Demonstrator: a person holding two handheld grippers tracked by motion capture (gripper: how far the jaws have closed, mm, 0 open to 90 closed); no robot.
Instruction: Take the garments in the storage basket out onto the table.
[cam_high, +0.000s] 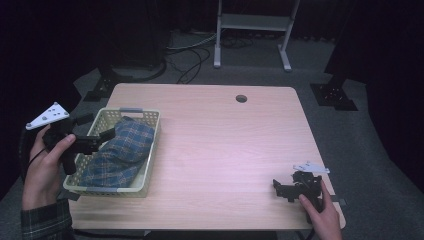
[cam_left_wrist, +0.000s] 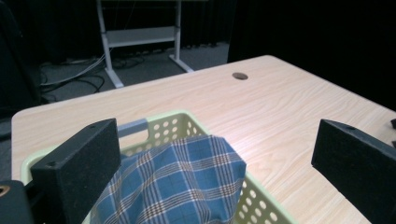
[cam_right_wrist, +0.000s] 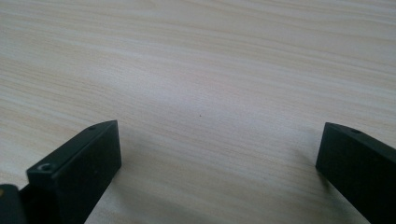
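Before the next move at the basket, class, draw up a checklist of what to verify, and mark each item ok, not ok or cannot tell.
1. Left claw open: ok, its jaws stand wide apart.
2. Left claw clear of the plaid cloth: ok, the cloth lies between the jaws, unpinched.
3. Cloth inside the basket: ok, it lies bunched within the walls.
4. Basket fully on the table: cannot tell, its near left corner sits at the edge.
5. Right claw open and holding nothing: ok, bare wood shows between its jaws.
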